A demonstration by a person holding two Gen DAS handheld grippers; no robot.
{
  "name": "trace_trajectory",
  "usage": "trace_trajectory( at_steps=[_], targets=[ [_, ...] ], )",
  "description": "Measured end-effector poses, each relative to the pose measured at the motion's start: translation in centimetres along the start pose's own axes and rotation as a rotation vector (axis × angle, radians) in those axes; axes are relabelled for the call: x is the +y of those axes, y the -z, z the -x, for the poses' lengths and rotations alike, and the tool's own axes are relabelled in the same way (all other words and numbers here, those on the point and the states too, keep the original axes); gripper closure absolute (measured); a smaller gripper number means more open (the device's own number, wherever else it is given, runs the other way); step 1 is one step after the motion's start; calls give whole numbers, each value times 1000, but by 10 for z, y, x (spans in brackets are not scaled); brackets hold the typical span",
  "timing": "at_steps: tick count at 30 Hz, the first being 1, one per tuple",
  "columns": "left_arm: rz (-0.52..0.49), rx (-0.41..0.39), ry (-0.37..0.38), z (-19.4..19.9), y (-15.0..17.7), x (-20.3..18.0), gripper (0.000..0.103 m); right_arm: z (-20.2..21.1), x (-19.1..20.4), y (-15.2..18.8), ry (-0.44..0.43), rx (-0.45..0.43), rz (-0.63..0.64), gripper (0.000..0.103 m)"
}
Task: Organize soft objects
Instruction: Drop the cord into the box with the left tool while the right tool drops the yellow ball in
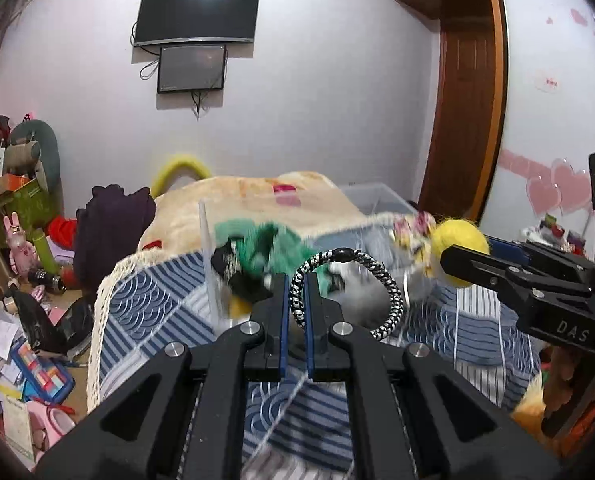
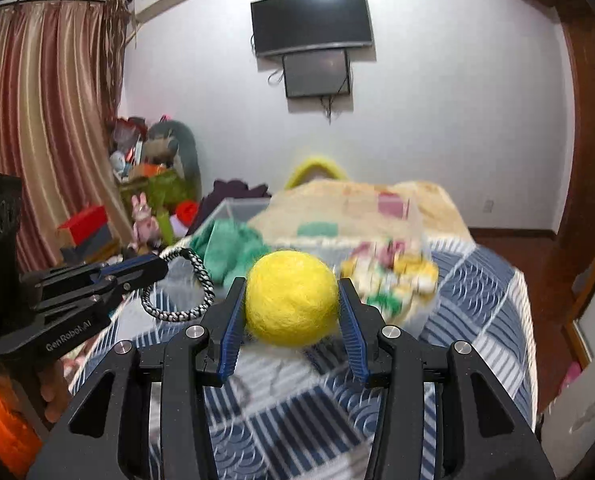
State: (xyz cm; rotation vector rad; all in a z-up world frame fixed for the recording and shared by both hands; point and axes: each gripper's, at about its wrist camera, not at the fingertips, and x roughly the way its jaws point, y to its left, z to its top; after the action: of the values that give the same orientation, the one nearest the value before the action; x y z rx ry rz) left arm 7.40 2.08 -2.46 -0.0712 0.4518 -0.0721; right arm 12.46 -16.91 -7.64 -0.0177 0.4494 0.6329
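My left gripper (image 1: 296, 285) is shut on a black-and-white braided ring (image 1: 383, 280), held above the bed; it also shows in the right wrist view (image 2: 193, 280). My right gripper (image 2: 291, 294) is shut on a fuzzy yellow ball (image 2: 291, 300), seen at the right in the left wrist view (image 1: 463, 240). A clear plastic box (image 2: 233, 206) on the bed holds green fabric (image 2: 227, 248), a black soft item (image 1: 237, 272) and a floral pink-yellow item (image 2: 393, 276).
The bed has a blue striped patchwork quilt (image 2: 477, 280) and a cream blanket (image 1: 257, 196) behind the box. Clutter, toys and boxes (image 1: 21, 240) fill the floor at left. A TV (image 1: 197, 12) hangs on the far wall. A wooden wardrobe (image 1: 469, 100) stands right.
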Motion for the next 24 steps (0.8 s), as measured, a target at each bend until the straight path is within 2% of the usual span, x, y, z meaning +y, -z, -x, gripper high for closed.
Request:
trace_trajectory(
  at_steps=[3,8,10,17,19,21,24],
  targets=[
    [29,-15,18,-9,-10,3,98,-5,0,-13,13,-34,0,62],
    [29,-11,-25,-35,-22,4,97,-19,-4,-21,32,-48,-6,62],
    [22,9,-51,-49,-22,3,97,-31,-6,-23,36,-36,-15,62],
    [15,83,-72,-81,-9,5,97,-58,-9,-14,49,44,-10,60],
    [4,81,-80,-81,-6,4,94,-64,-12,-10,57,71,-9,58],
    [2,81,-71,-79,-7,1,83,-66,-14,-9,62,83,-7,57],
    [17,79,-49,-72,-7,1,74,-62,-14,-10,72,88,7,52]
  ],
)
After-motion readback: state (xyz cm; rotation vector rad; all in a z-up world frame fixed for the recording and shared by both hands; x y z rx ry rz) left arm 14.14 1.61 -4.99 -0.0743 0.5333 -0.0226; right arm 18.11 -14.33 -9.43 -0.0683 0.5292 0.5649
